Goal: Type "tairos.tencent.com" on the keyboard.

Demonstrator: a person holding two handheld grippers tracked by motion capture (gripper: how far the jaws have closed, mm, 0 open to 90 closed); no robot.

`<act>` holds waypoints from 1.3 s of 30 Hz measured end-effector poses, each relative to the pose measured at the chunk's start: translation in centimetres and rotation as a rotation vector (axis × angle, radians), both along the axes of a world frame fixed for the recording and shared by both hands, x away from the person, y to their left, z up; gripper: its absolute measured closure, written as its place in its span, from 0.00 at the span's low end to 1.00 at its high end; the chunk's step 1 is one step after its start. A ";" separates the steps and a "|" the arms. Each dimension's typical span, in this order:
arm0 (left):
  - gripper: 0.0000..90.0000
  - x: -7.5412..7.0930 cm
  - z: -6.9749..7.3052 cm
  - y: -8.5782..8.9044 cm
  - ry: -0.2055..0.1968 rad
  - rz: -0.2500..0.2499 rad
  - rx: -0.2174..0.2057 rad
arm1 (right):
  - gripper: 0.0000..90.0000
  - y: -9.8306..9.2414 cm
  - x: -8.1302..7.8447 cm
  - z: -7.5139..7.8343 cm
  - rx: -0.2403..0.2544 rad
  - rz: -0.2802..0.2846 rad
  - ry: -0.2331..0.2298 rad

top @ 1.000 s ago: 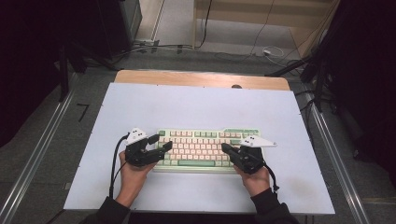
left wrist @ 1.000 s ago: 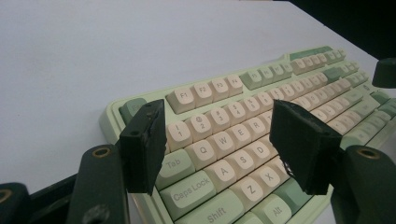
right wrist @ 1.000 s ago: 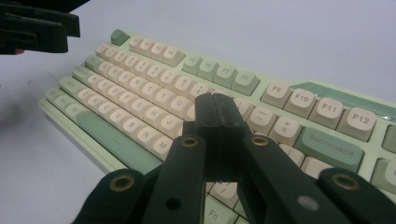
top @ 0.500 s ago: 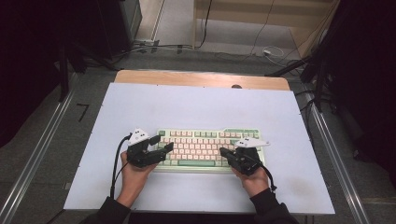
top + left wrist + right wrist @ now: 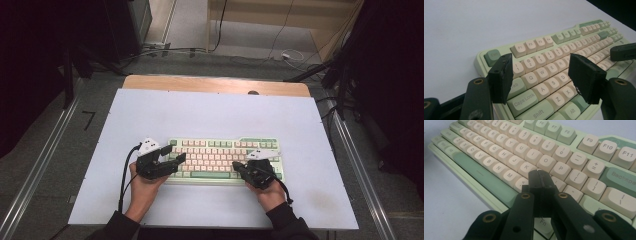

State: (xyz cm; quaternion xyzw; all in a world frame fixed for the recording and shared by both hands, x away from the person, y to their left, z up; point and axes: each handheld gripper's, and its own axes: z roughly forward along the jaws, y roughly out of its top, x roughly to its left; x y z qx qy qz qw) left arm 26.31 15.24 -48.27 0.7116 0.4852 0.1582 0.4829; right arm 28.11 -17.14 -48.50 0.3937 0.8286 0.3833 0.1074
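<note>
A pale green keyboard (image 5: 220,150) with cream keys lies on the white mat (image 5: 210,115). My left gripper (image 5: 176,156) hovers over its left end, jaws open with nothing between them. In the left gripper view the left gripper (image 5: 544,78) frames the keyboard's (image 5: 564,55) letter keys near Q, A and Z, and the right gripper (image 5: 624,51) shows at the right edge. My right gripper (image 5: 236,165) is shut and empty. Its closed tip (image 5: 539,178) is low over the keyboard's (image 5: 506,147) keys beside K. Whether it touches a key I cannot tell.
The mat covers a wooden table whose bare back edge (image 5: 215,84) shows beyond it. Metal rails (image 5: 45,165) run along both sides. Cables (image 5: 280,52) lie on the floor behind.
My right gripper has shifted slightly to the left over the keys, still shut. The left gripper has stayed in place, open.
</note>
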 end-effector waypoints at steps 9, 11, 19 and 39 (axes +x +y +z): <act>0.41 0.0 0.0 -0.1 -0.001 -0.004 -0.001 | 0.97 0.1 0.0 -0.1 -0.006 0.005 0.000; 0.41 0.0 0.0 -0.1 -0.001 -0.005 0.000 | 0.97 0.1 0.0 -0.1 -0.006 0.005 -0.001; 0.42 -0.1 0.0 0.0 -0.002 -0.004 -0.003 | 0.97 0.3 -0.1 -0.5 -0.008 0.010 -0.008; 0.45 -0.1 -0.1 -1.0 -0.007 -0.049 0.001 | 0.28 -2.7 0.6 1.7 0.205 -0.134 -0.098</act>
